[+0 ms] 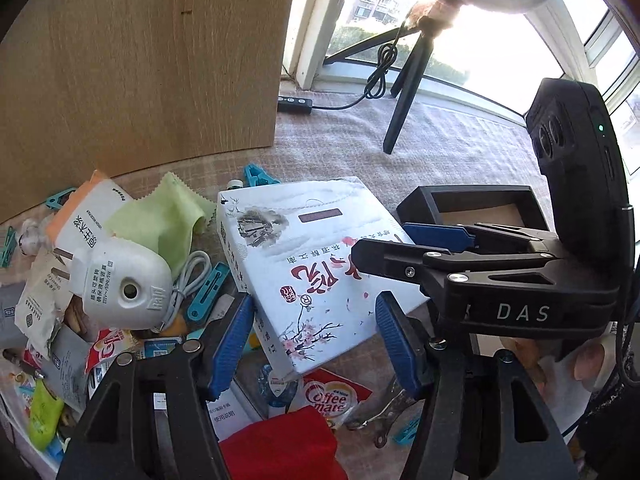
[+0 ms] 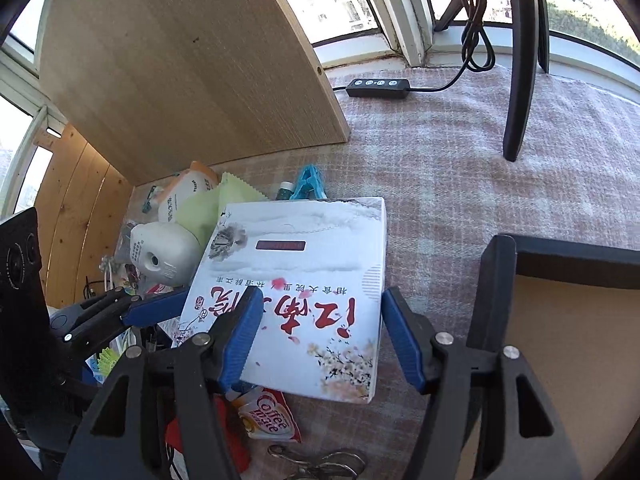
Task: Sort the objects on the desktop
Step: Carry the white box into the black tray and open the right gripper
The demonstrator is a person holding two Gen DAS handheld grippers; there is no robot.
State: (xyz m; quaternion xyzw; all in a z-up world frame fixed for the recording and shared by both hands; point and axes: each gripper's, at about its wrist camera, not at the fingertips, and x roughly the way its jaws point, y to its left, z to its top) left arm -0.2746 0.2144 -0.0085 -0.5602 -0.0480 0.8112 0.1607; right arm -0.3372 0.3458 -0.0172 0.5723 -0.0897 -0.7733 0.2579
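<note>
- The plaid cloth (image 2: 460, 168) covers your whole work surface, with a wooden panel (image 2: 180, 64) standing at its far left.
- Your white box (image 2: 304, 280) with red characters and blossom print lies tilted, its left side propped on the clutter pile and its right edge down by the cloth.
- A black open tray (image 2: 560, 256) sits just right of the box, apart from it; its tan floor shows.
- Your right gripper (image 2: 320, 340) has its jaws spread wide over the near end of the box. In the right wrist view, the left pad lies over the printed lid and the right pad stands just off the box's right edge. No pinch; I cannot tell if a pad touches.
- Your left gripper (image 1: 316, 340) is spread wide too, straddling the near corner of the box (image 1: 304, 264). Neither blue pad presses on it.
- From the left wrist view, the right gripper (image 1: 420, 248) reaches in across the box's right side.
- In the pile left of the box there's a white plug-in device (image 1: 124, 288), a green cloth (image 1: 168, 216) and a teal clip (image 1: 208, 292).
- A Coffee mate sachet (image 2: 268, 416) pokes out from under the box's near edge, a red cloth (image 1: 280, 444) beside it.
</note>
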